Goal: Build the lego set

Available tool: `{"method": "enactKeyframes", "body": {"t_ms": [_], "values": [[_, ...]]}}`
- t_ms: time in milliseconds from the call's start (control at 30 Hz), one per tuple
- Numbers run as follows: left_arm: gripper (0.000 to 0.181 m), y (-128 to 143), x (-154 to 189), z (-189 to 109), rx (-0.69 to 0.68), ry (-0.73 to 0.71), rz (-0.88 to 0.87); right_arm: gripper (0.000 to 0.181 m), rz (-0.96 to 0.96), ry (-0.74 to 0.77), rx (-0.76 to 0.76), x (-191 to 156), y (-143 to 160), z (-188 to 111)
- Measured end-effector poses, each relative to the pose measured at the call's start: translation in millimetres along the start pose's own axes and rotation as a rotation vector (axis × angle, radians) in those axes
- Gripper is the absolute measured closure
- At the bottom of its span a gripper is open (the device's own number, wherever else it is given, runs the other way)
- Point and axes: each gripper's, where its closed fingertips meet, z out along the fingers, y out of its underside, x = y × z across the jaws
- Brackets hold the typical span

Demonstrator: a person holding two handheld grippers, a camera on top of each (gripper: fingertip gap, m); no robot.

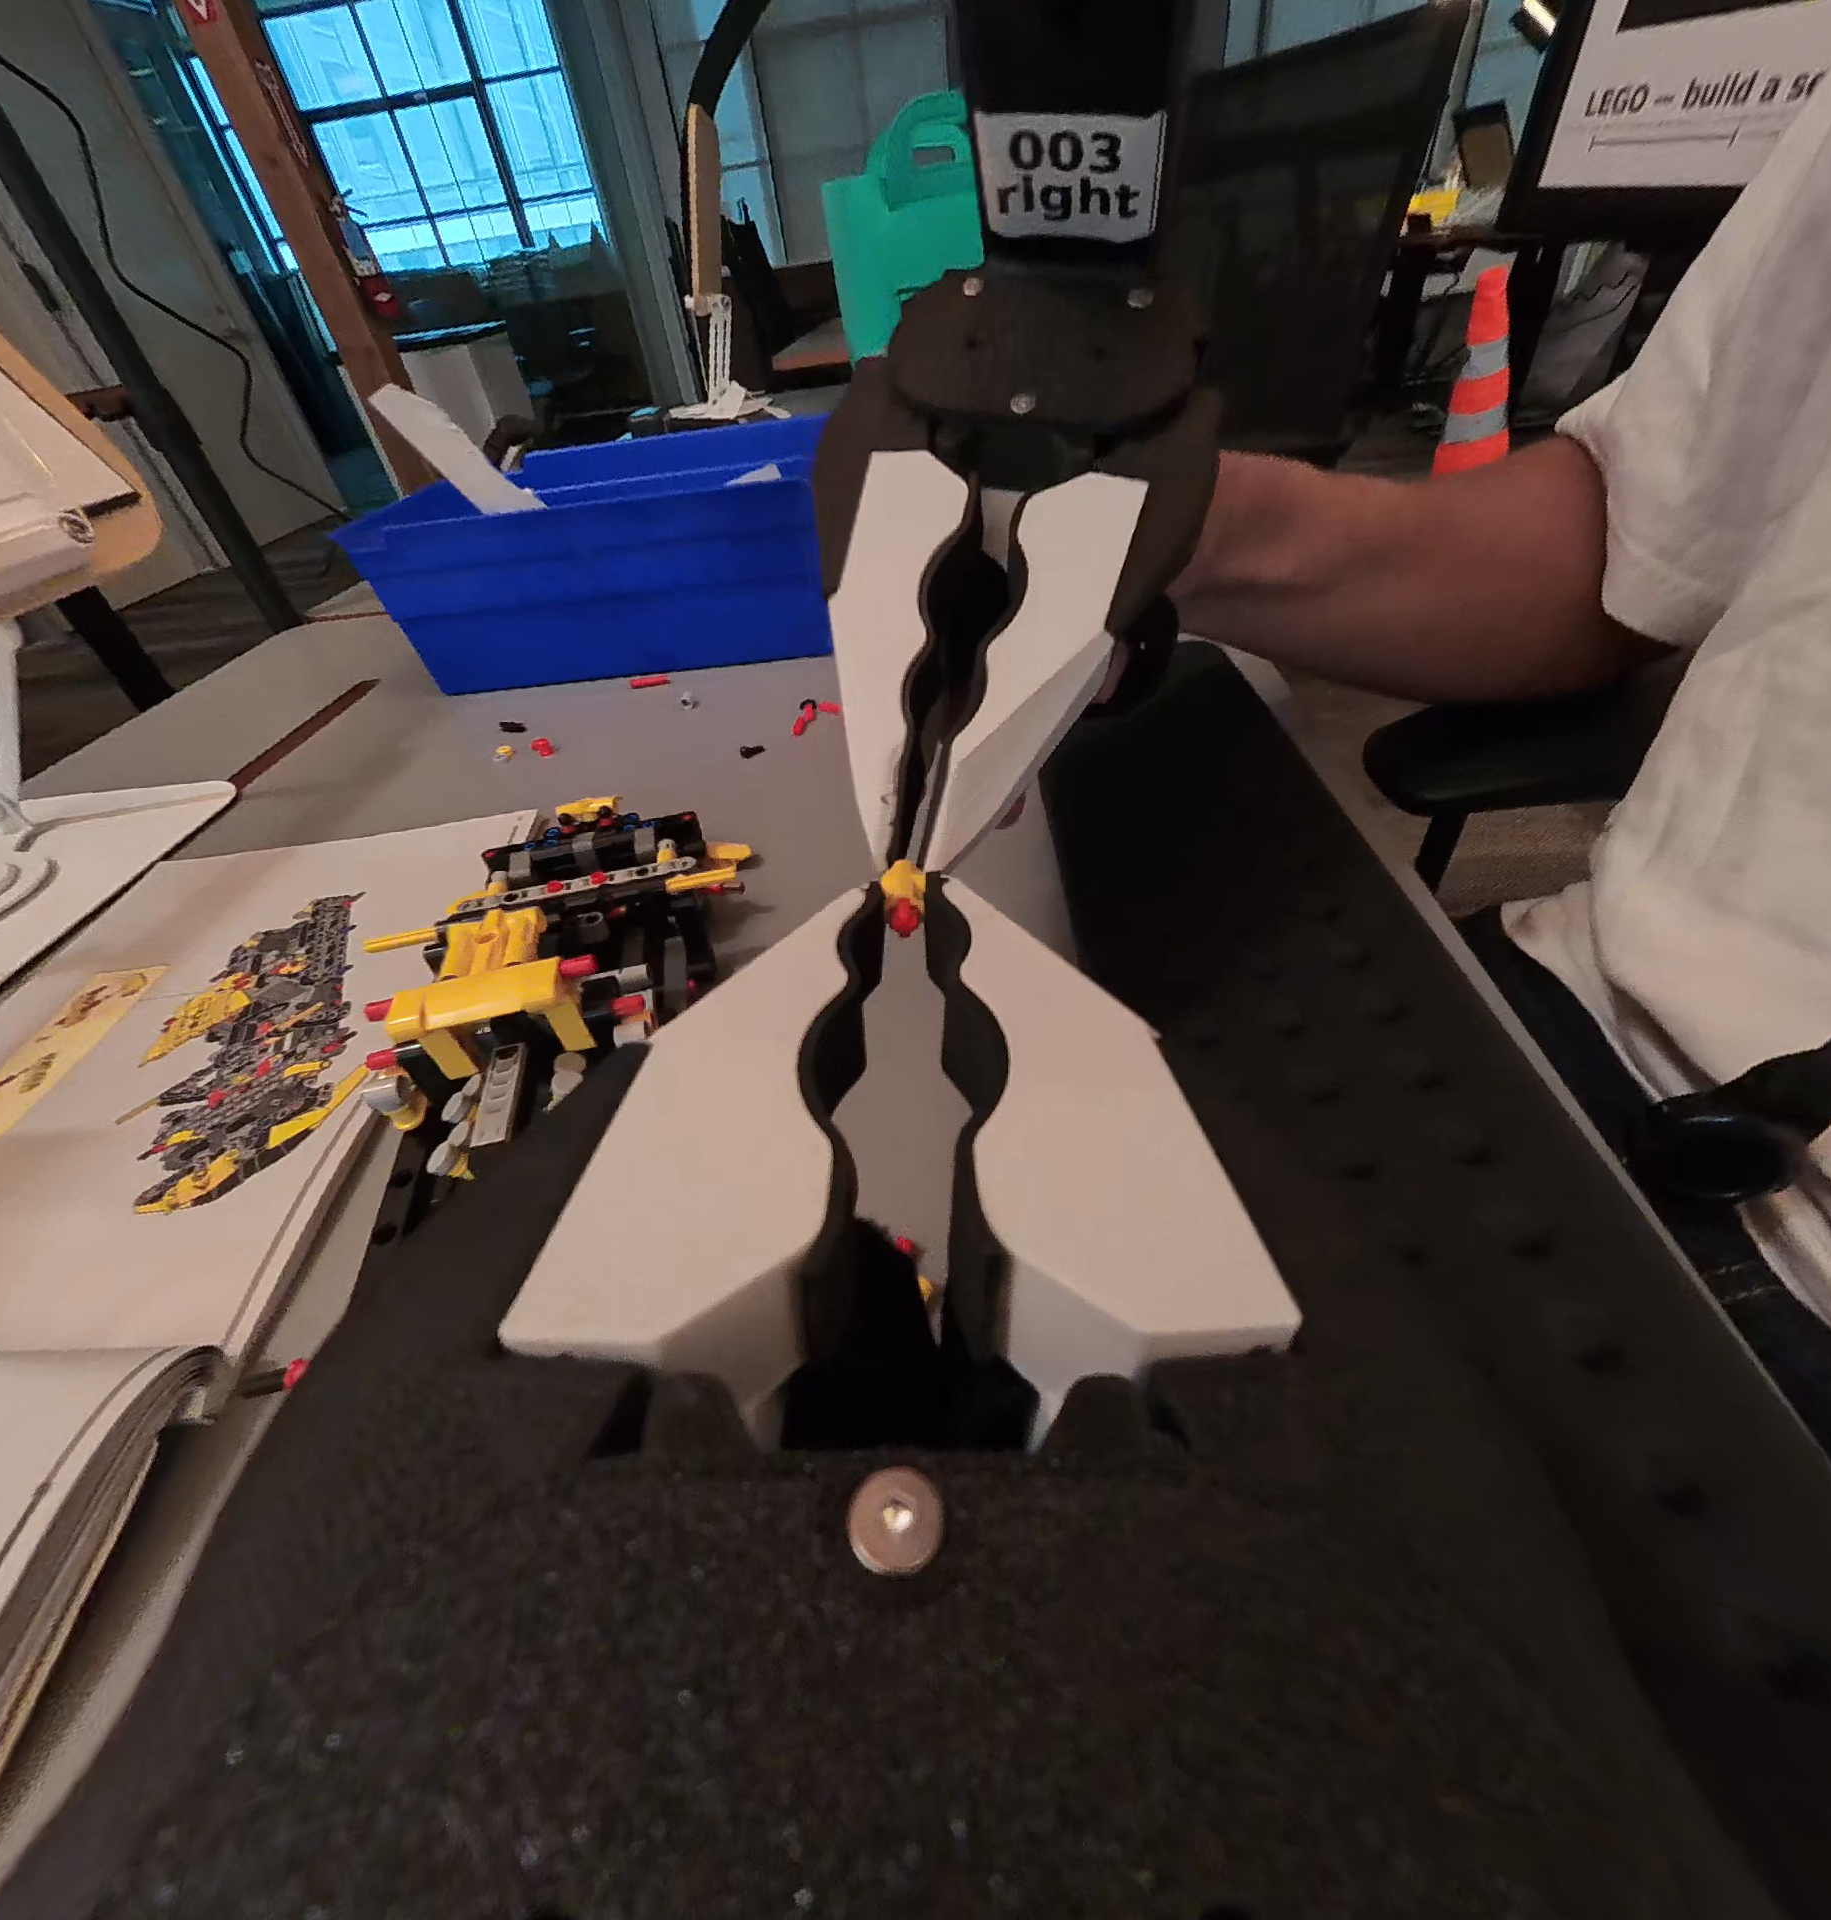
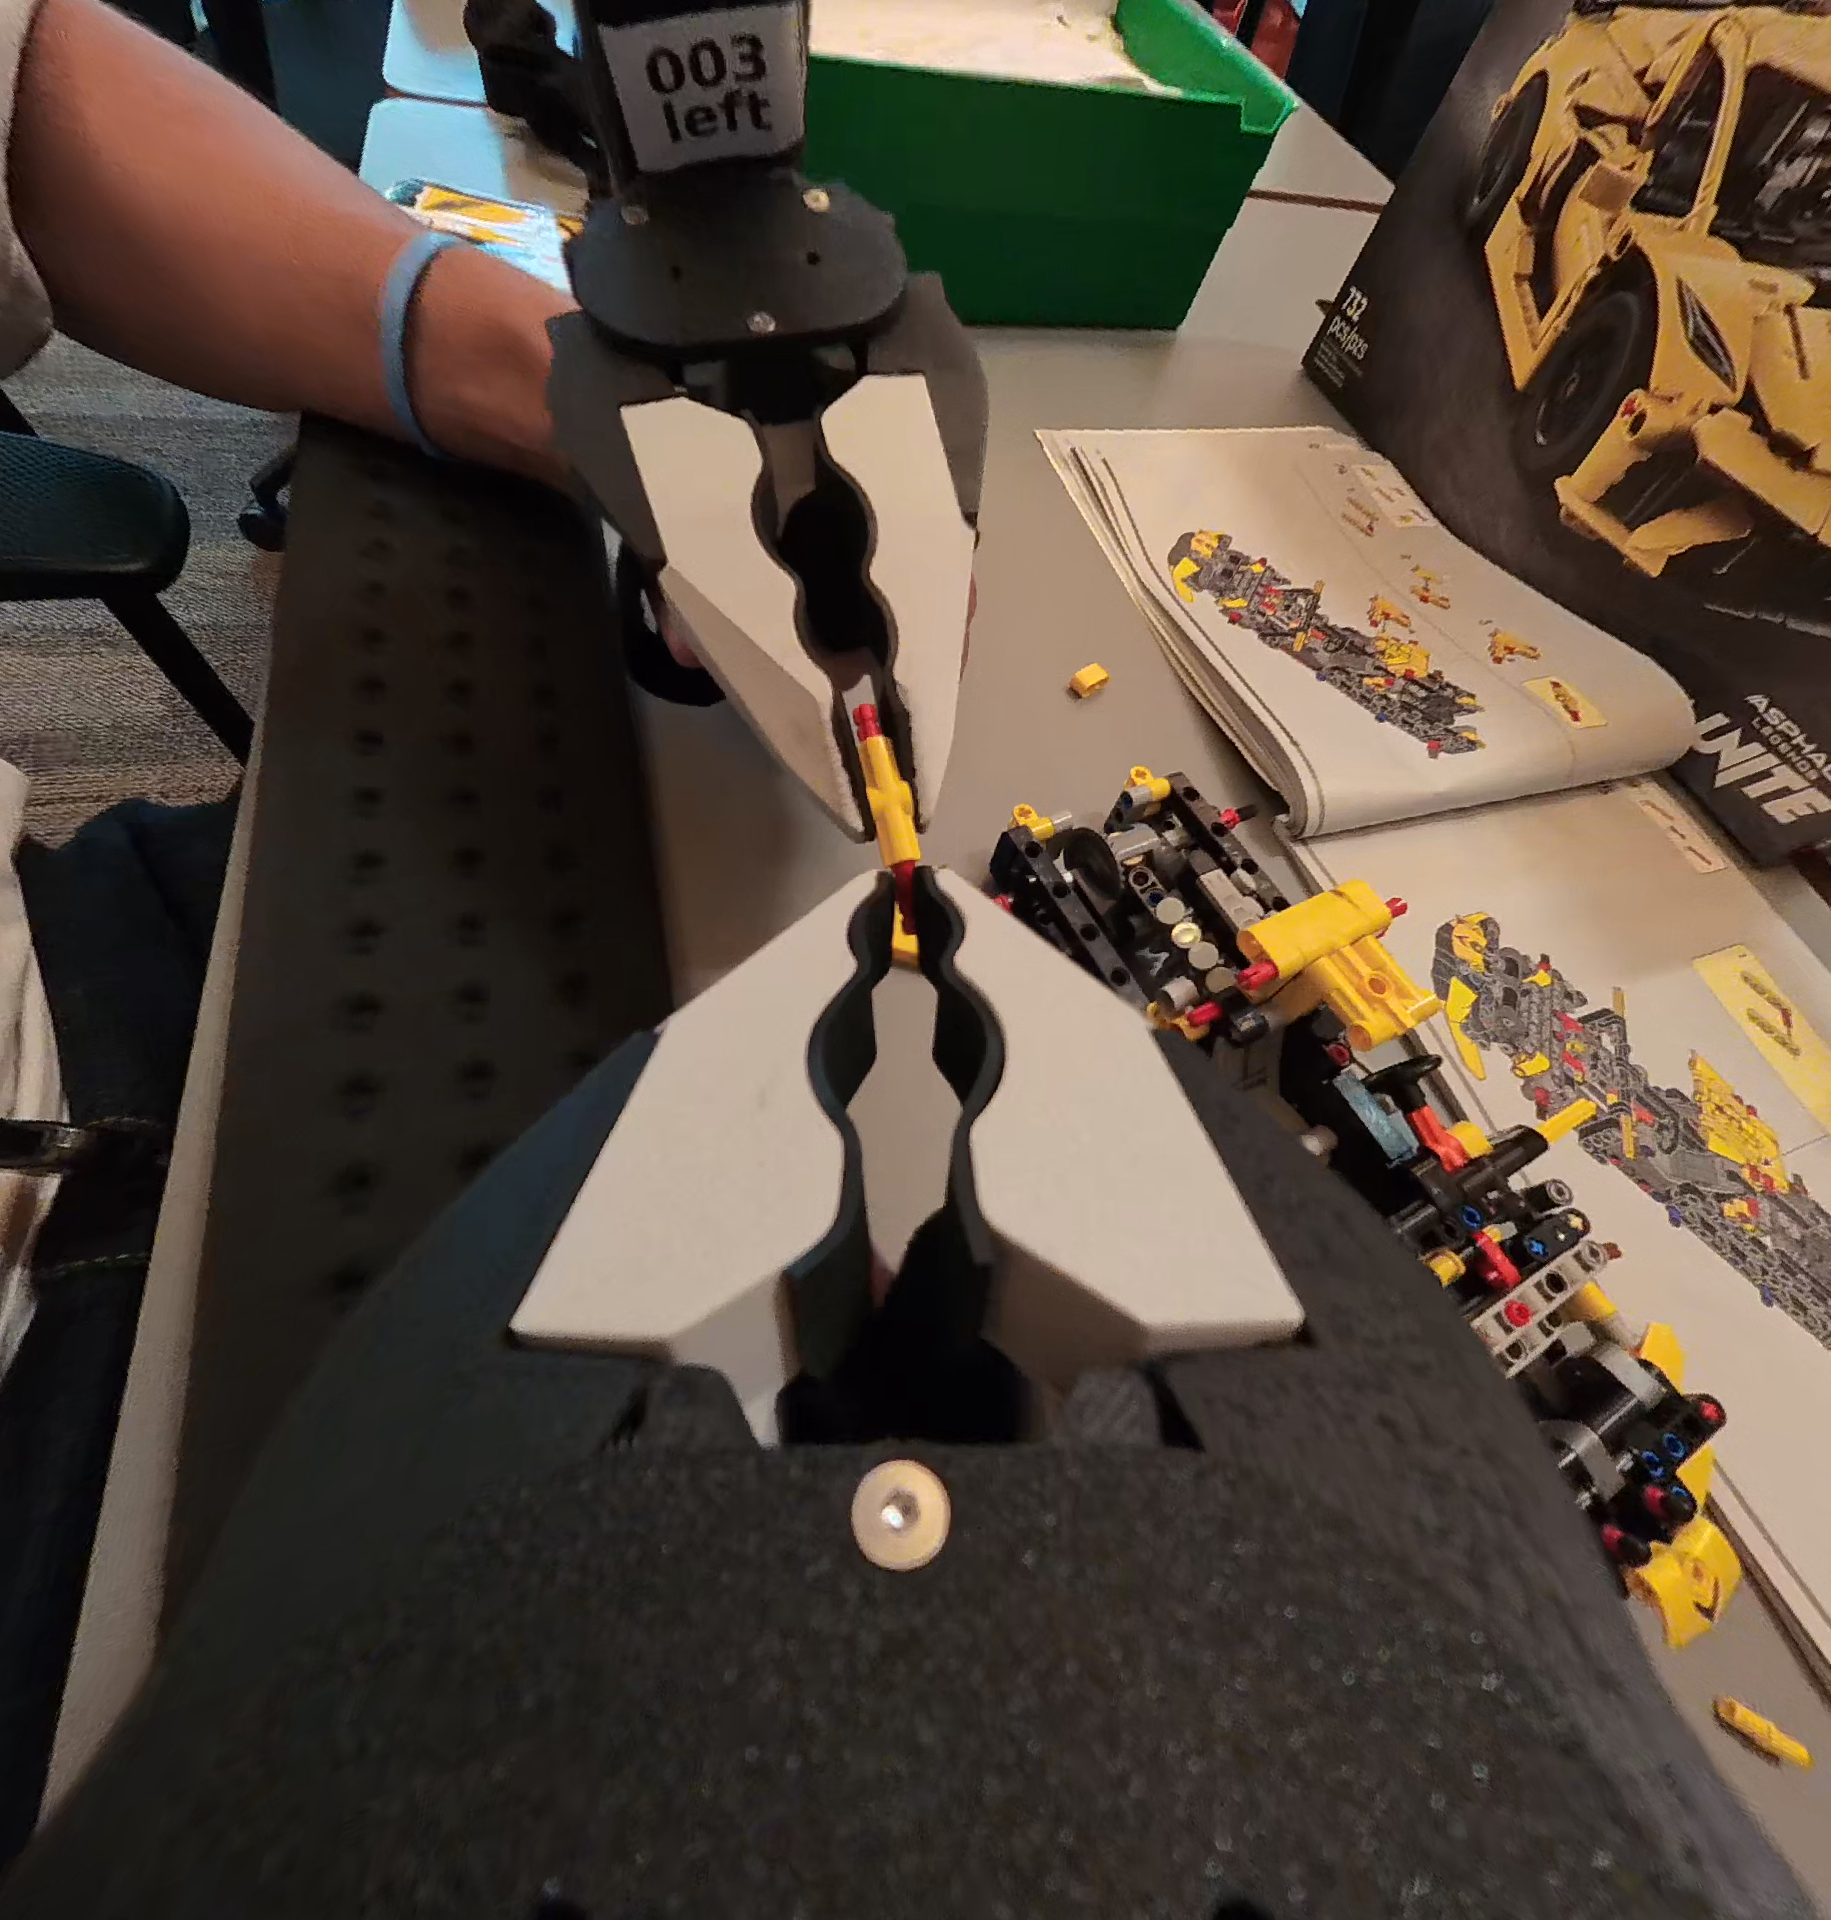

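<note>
While the two tips meet above the desk (image 1: 620,748), the left hand-held gripper (image 1: 903,902) pinches a small yellow-and-red piece (image 2: 887,795). Opposite, the right hand-held gripper (image 2: 906,902) nips its other end. Farther off sits the half-built car (image 2: 1337,1049).

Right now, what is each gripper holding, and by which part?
Both pinch one small yellow-and-red piece tip to tip: left gripper on its yellow body, right gripper on the opposite end.

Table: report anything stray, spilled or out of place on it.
Loose pieces lie scattered: small red, black and yellow pins in front of the blue bin, one yellow piece beside the open manual, another yellow piece near the half-built car. Nothing looks damaged.
</note>
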Motion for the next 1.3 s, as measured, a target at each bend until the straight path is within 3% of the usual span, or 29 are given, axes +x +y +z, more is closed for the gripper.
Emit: {"method": "enactKeyframes", "body": {"t_ms": [267, 600, 800, 1300], "values": [[0.174, -8.8, 2.2, -1.0, 0.053, 0.027, -0.045, 0.169, 0.029, -0.013, 0.001, -1.8, 1.9, -1.1], [0.173, -10.1, 6.7, -1.2, 0.072, 0.08, -0.102, 0.178, -0.051, -0.001, -0.018, -5.2, 1.1, -2.6], [0.174, 10.2, 15.6, 6.1, -0.075, 0.049, 0.092, 0.178, -0.108, -0.018, -0.178, -11.6, 23.1, 0.5], [0.174, 34.2, 25.2, 8.6, -0.225, 0.053, 0.294, 0.178, -0.159, -0.058, -0.297, -21.1, 43.9, 10.0]]}}
